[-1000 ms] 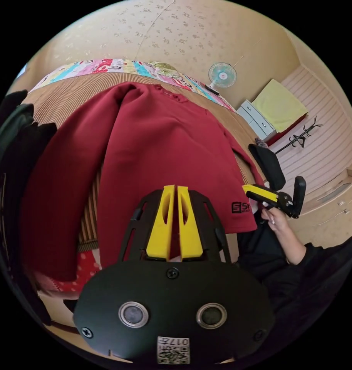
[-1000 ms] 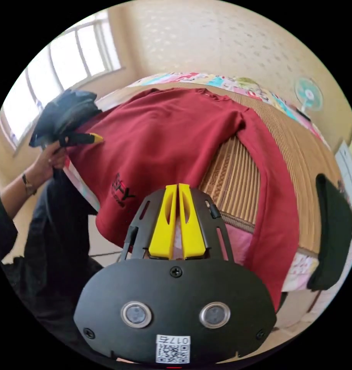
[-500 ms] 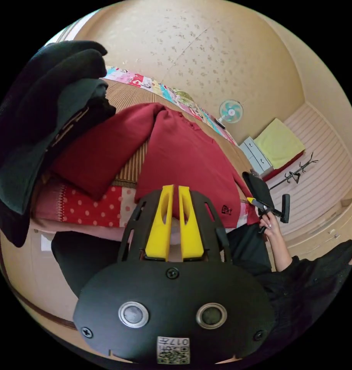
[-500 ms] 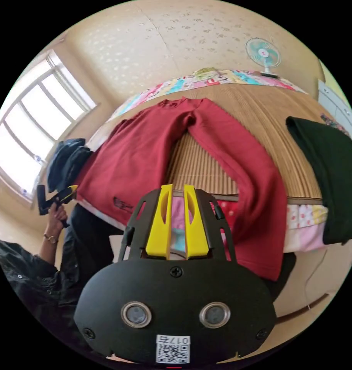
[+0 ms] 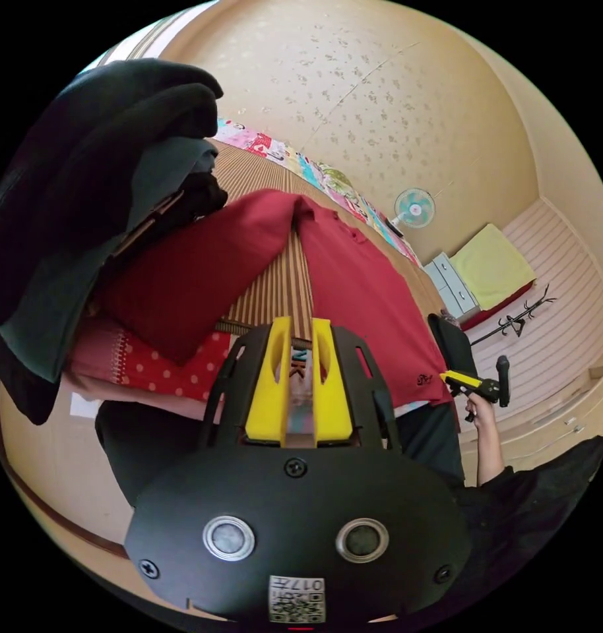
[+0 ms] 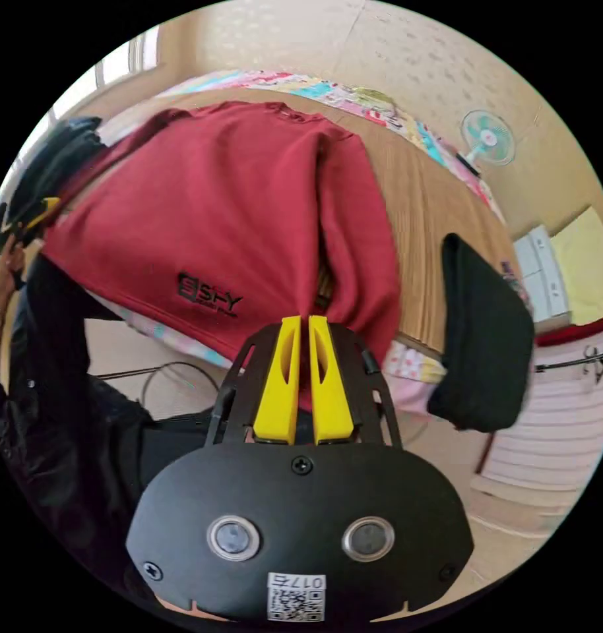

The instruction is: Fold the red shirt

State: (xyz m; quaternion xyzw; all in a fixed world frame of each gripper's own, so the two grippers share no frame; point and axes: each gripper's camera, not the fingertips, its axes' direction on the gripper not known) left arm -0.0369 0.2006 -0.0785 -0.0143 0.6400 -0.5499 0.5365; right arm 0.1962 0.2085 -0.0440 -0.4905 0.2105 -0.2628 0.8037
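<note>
While your left gripper (image 5: 299,323) hovers off the bed's edge with its fingers a narrow gap apart and nothing between them, your right gripper (image 6: 299,322) has its fingers nearly closed at the cuff of the near sleeve — whether they pinch it, you cannot tell. Beyond, the red shirt (image 6: 235,217) lies spread on the bed's striped mat (image 6: 433,224), beside a folded dark garment (image 6: 486,330).

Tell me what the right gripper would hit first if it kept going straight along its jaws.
Most likely the red shirt: the right gripper points at its hanging sleeve end, beside the hem at the bed's edge. Depth is unclear, so contact may already be close.
</note>
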